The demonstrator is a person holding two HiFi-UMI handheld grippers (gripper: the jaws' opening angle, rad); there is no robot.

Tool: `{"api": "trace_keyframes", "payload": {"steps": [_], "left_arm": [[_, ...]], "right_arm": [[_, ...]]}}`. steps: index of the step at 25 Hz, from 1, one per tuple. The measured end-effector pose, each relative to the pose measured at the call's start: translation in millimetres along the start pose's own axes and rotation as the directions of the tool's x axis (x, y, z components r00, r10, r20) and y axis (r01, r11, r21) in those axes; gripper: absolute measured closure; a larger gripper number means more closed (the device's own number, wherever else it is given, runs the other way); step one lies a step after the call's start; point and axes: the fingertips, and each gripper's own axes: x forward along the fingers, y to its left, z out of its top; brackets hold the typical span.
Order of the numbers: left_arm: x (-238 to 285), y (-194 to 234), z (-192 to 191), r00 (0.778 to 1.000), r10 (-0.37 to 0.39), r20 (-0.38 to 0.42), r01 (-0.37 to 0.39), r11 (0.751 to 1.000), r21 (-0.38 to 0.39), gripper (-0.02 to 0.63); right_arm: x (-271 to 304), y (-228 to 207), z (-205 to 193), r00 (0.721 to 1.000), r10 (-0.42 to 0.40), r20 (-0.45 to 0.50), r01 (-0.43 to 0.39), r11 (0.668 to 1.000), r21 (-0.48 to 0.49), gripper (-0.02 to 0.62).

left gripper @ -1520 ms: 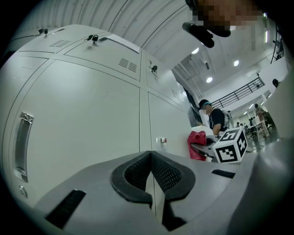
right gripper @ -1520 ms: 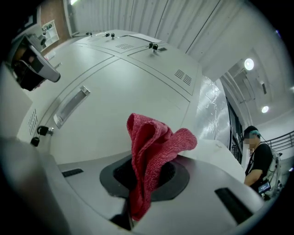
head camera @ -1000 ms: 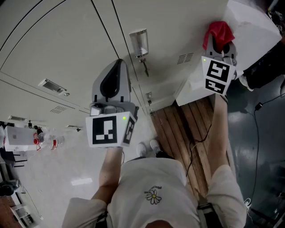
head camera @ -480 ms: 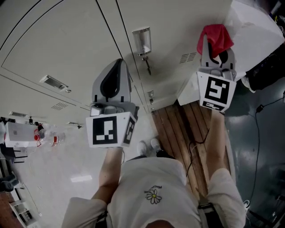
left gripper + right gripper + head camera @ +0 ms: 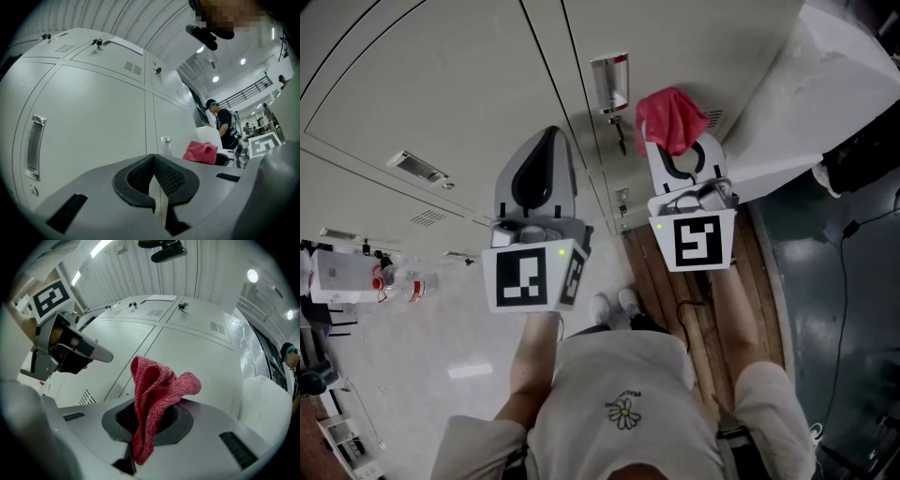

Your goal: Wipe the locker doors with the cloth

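1. Locker doors [image 5: 441, 84]: pale, shut; metal handle [image 5: 611, 82] on one, by a seam.
2. L gripper [image 5: 546, 139]: below-left of handle, jaws together, nothing betw. them.
3. R gripper [image 5: 680, 157]: just right of & below handle, jaws clamped on cloth.
4. Cloth [image 5: 670, 117]: red, bunched, sticks out past R jaw tips, just right of handle; contact w/ door can't tell.

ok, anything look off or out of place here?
Nothing is spilled or damaged. One oddity: the red cloth is wadded in the right claw, with a loose bunch sticking up rather than a flat pad facing the locker door. The left claw is shut and empty.
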Motion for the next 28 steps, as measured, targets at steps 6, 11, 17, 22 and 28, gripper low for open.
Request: {"api": "trace_keyframes", "payload": {"steps": [6, 11, 17, 22, 28], "left_arm": [[-1, 0, -5, 1.000, 0.002, -0.006, -0.002, 1.000, -0.004, 0.591], [1, -2, -11, 1.000, 0.006, -0.017, -0.006, 1.000, -0.013, 0.591], [2, 0, -14, 1.000, 0.013, -0.027, -0.013, 1.000, -0.011, 0.591], [5, 3, -17, 0.999, 0.019, -0.031, -0.019, 1.000, -0.008, 0.591], [12, -4, -21, 1.000, 0.000, -0.031, -0.001, 1.000, -0.011, 0.591]], "right_arm": [[14, 22, -11, 0.999, 0.039, 0.003, -0.039, 0.999, 0.013, 0.563], [24, 27, -16, 0.999, 0.053, -0.001, -0.053, 0.999, 0.006, 0.563], [30, 31, -20, 0.998, 0.056, -0.001, -0.056, 0.998, 0.007, 0.563], [32, 22, -25, 0.999, 0.034, -0.002, -0.034, 0.999, -0.011, 0.563], [25, -10, -41, 0.999, -0.034, -0.024, 0.034, 0.999, -0.032, 0.563]]}}
